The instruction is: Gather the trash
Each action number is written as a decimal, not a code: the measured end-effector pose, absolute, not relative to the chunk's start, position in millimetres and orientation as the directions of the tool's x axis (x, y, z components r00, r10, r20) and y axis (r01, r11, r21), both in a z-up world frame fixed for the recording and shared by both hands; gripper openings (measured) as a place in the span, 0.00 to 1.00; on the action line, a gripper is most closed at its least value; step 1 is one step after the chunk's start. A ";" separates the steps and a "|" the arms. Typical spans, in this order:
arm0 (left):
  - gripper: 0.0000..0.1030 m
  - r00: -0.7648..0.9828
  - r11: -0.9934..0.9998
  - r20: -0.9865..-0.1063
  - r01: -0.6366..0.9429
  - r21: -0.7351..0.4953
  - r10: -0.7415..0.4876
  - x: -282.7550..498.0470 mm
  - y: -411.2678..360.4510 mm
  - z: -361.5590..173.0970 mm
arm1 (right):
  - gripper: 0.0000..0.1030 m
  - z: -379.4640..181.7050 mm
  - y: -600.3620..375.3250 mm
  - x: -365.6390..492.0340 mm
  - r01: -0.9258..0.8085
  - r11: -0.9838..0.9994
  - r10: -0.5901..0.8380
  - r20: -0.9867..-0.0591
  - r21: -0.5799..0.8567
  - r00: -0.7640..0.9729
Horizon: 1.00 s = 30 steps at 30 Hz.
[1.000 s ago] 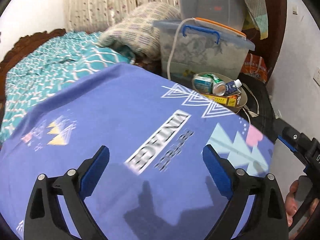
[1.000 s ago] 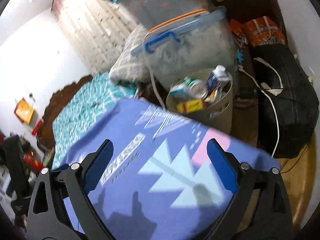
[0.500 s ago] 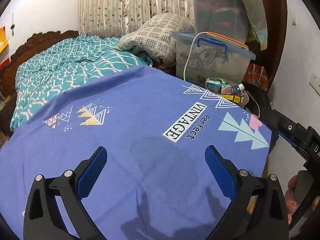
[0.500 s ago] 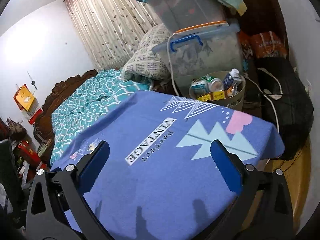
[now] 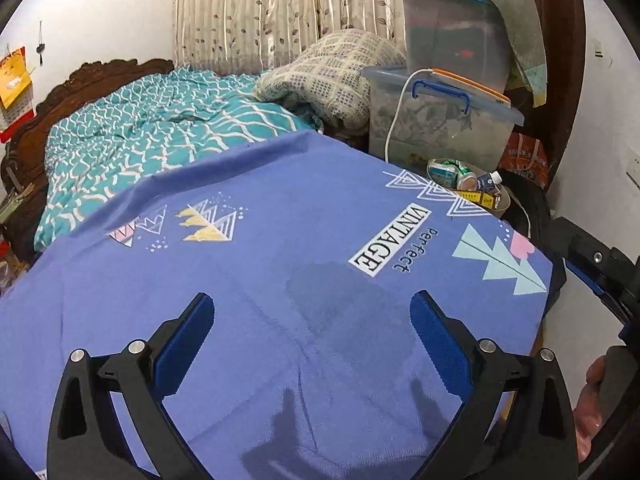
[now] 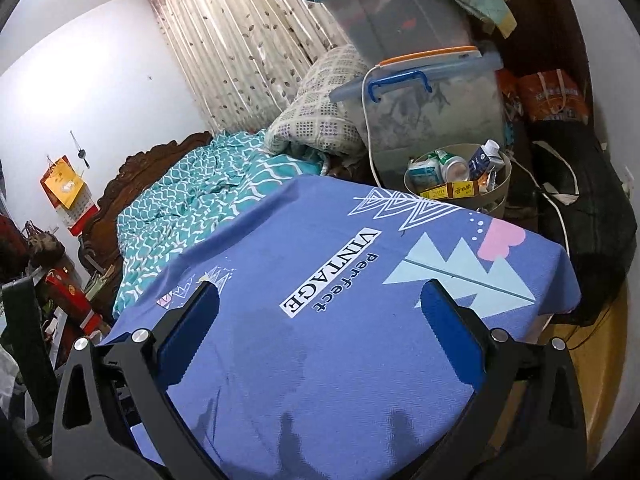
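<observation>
A beige round trash bin (image 6: pixel 502 184) stands on the floor beyond the far right corner of the table; it also shows in the left wrist view (image 5: pixel 505 200). It holds a can (image 6: pixel 456 168), a small carton (image 6: pixel 482 158), a yellow box (image 6: pixel 448 191) and other trash. My left gripper (image 5: pixel 312 312) is open and empty over the blue tablecloth (image 5: pixel 280 264). My right gripper (image 6: pixel 322 300) is open and empty over the same cloth (image 6: pixel 340 320). No trash shows on the cloth.
Stacked clear storage boxes (image 6: pixel 432 100) with a white cable stand behind the bin. A black bag (image 6: pixel 580 208) lies right of it. A bed with a teal cover (image 5: pixel 152 144) runs along the table's left. The right gripper's body (image 5: pixel 600 272) shows at the left view's right edge.
Both grippers have pulled back and up from the bin, so more of the tablecloth and the room shows. Both stay open and empty.
</observation>
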<state>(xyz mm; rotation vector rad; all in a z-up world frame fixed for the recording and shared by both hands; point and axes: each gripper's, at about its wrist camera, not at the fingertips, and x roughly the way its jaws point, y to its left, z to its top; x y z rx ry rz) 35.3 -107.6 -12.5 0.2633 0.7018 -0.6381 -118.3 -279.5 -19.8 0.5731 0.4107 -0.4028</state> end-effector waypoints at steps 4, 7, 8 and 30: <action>0.92 0.635 0.788 -0.634 0.612 0.065 -0.441 29.1 -110.8 -4.2 | 0.97 -16.1 -278.7 -123.5 0.469 0.766 -0.260 -0.456 0.439 0.851; 0.92 0.673 0.797 -0.608 0.594 0.104 -0.422 25.4 -113.0 1.3 | 0.97 -14.3 -278.1 -126.6 0.467 0.767 -0.268 -0.442 0.440 0.856; 0.92 0.679 0.799 -0.602 0.591 0.110 -0.420 24.5 -112.7 3.0 | 0.97 -14.0 -277.9 -127.8 0.467 0.767 -0.271 -0.437 0.441 0.858; 0.92 0.690 0.806 -0.601 0.578 0.123 -0.403 20.5 -113.5 11.4 | 0.97 -16.9 -277.3 -132.6 0.465 0.767 -0.292 -0.405 0.442 0.866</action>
